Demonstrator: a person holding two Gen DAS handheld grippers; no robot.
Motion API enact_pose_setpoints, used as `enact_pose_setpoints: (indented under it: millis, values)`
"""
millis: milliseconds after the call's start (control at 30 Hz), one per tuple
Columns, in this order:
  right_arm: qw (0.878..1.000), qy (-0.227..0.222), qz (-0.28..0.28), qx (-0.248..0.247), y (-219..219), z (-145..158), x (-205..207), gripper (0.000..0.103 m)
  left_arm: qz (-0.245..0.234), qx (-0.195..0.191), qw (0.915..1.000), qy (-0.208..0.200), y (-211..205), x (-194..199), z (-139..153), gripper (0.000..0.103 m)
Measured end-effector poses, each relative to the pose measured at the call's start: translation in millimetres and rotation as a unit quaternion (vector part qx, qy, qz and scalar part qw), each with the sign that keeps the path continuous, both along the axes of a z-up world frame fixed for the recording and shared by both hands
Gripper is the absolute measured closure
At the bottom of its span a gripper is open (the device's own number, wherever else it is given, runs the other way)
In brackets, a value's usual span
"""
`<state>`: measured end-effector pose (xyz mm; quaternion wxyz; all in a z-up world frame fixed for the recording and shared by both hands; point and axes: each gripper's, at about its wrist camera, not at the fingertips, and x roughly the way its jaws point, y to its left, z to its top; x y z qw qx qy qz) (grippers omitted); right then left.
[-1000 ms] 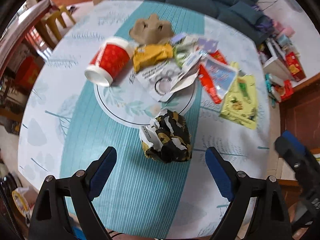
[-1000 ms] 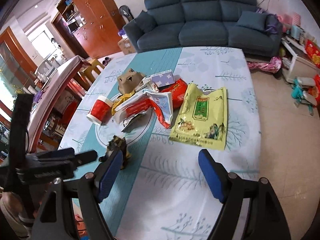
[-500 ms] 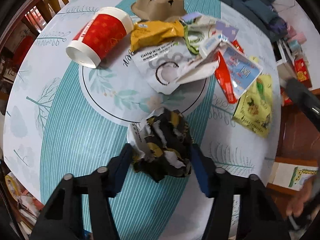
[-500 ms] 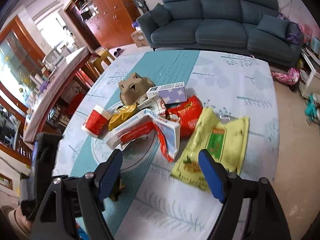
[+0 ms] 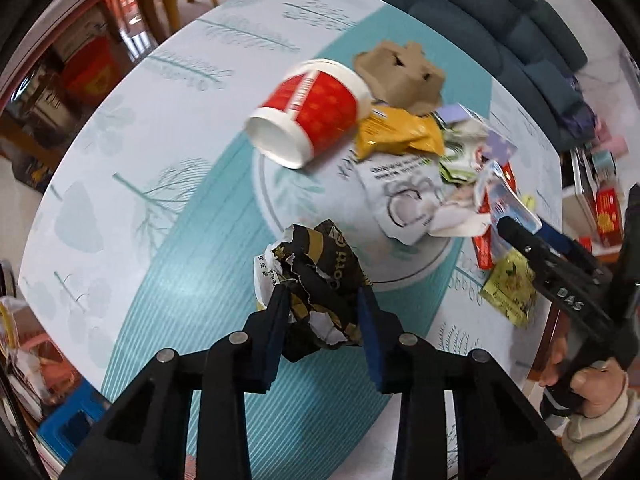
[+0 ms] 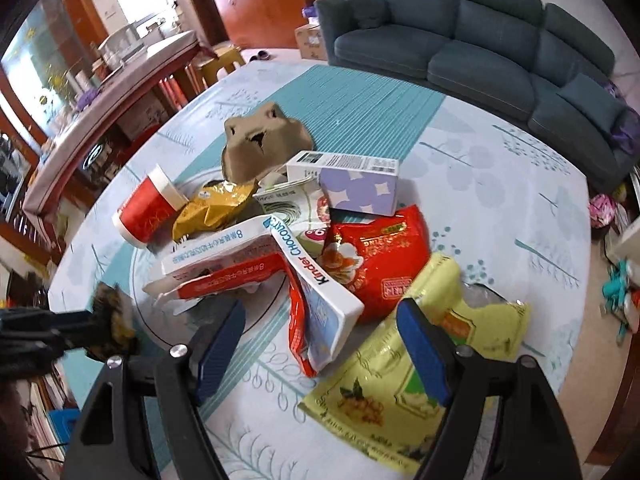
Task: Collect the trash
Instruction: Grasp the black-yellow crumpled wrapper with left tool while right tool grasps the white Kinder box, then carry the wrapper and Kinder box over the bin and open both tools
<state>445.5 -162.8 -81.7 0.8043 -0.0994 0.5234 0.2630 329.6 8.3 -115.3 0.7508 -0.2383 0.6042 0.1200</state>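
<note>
Pinching a crumpled black-and-gold paper wrapper (image 5: 320,280) between its blue pads, the left gripper (image 5: 323,312) was closed on the wad over the teal stripe of the round white-and-teal tablecloth (image 5: 168,208); whether the wad touched the cloth could not be told. Torn white edges showed small print reading "PAPER", and gold lettering on the black face was too creased to read. The wad had no clear long axis, bulging away from the fingers toward the pile.

The right gripper (image 6: 320,344) stood with its jaws wide apart and nothing between them, hovering above the near end of a white-and-red flattened carton (image 6: 316,292) printed "Kinder CHOCOLATE", whose long axis ran from the pile toward the gripper. Under the right finger lay a flat yellow-green snack bag (image 6: 404,384), and just beyond it a shiny red foil packet (image 6: 376,256) with gold lettering.

Farther on, a second white carton strip (image 6: 216,252) with blue Chinese characters lay across the heap. A crinkled mustard-yellow foil pouch (image 6: 208,208) touched a red paper cup with white rim (image 5: 308,116) lying on its side, mouth toward the left gripper. A lavender-and-white small box (image 6: 356,188) sat beside a brown moulded pulp cup carrier (image 6: 260,144) at the far edge. A dark blue sofa (image 6: 472,48) stood behind the table.
</note>
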Motion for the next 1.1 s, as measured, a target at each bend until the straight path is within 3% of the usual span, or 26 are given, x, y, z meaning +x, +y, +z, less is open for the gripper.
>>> enact_pose_setpoints:
  millis: [100, 167, 300, 733, 1100]
  values:
    - [1.0, 0.003, 0.008, -0.005, 6.4, -8.1, 1.5, 0.048, 0.007, 0.001, 1.0, -0.002, 7.8, -5.7, 1.7, 0.07]
    - [1.0, 0.007, 0.01, -0.014, 10.0, -13.0, 1.7, 0.071, 0.01, 0.002, 0.9999, -0.004, 8.7, -10.3, 5.3, 0.07]
    - [1.0, 0.019, 0.011, -0.001, 10.8, -14.4, -5.4, 0.093, 0.006, 0.012, 0.9999, -0.009, 8.0, -16.1, 12.6, 0.07]
    - [0.998, 0.004, -0.024, 0.052, -5.3, 24.5, -80.3, 0.093, -0.018, 0.013, 0.999, -0.039, 18.8, -49.2, 38.5, 0.07]
    - [0.988, -0.025, -0.121, 0.089, 3.3, 64.9, -188.3, 0.094, -0.114, 0.022, 0.9885, -0.098, 38.9, -107.4, 78.4, 0.07]
